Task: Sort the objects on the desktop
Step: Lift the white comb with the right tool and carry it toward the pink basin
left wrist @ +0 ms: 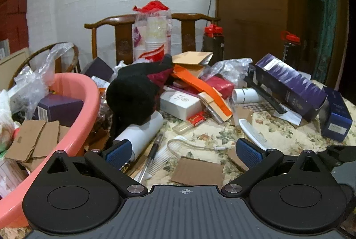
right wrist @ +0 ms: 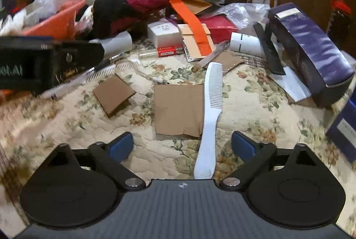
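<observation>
A floral tablecloth [right wrist: 255,118] is strewn with objects. My right gripper [right wrist: 182,146] is open and empty, its jaws on either side of the handle of a white comb [right wrist: 211,105] that lies on a cardboard piece [right wrist: 178,109]. My left gripper [left wrist: 183,151] is open and empty above a smaller cardboard piece [left wrist: 198,171], a pen [left wrist: 151,154], a second white comb [left wrist: 160,160] and a cable [left wrist: 200,145]. A pink basin [left wrist: 73,127] at the left holds a purple box [left wrist: 60,107] and cardboard scraps [left wrist: 33,141]. The left gripper's body [right wrist: 44,63] shows at the left of the right wrist view.
A pile at the back has black and maroon cloth [left wrist: 135,92], a white tube [left wrist: 142,132], a white box [left wrist: 180,103], an orange strap [left wrist: 204,87] and a red box [left wrist: 220,83]. Purple boxes [left wrist: 291,87] lie at the right. A cup sleeve [left wrist: 153,36], bottles [left wrist: 213,43] and wooden chairs [left wrist: 120,38] stand behind.
</observation>
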Tool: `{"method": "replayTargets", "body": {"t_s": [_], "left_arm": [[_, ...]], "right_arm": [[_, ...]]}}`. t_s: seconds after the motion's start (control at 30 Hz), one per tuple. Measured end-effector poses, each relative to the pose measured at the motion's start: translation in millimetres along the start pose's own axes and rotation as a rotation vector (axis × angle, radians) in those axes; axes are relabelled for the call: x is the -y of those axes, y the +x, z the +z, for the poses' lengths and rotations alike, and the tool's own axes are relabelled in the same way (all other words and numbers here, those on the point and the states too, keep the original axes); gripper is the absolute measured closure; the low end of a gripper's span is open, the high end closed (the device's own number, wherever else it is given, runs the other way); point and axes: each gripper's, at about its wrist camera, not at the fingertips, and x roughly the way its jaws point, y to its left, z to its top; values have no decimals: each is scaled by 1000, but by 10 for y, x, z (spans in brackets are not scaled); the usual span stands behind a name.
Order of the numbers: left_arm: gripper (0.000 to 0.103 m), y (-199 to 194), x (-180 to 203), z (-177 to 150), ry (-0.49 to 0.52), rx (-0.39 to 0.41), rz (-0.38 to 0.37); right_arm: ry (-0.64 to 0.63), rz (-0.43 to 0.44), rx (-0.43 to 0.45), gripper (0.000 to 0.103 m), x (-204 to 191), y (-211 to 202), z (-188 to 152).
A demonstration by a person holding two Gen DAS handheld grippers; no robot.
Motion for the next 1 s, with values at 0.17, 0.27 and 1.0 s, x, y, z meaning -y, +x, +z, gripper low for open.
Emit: {"method": "replayTargets", "body": {"t_s": [0.17, 0.27, 1.0], "left_arm": [[0, 20, -12, 2, -4, -5, 6], [0, 24, -9, -2, -3, -9, 5], [0, 264, 222, -149, 48, -121, -4]], "right_arm": [[105, 19, 4, 22, 219, -43, 69], [129, 7, 7, 44, 224, -66, 58], [248, -100, 39, 89, 521, -195, 110]]}}
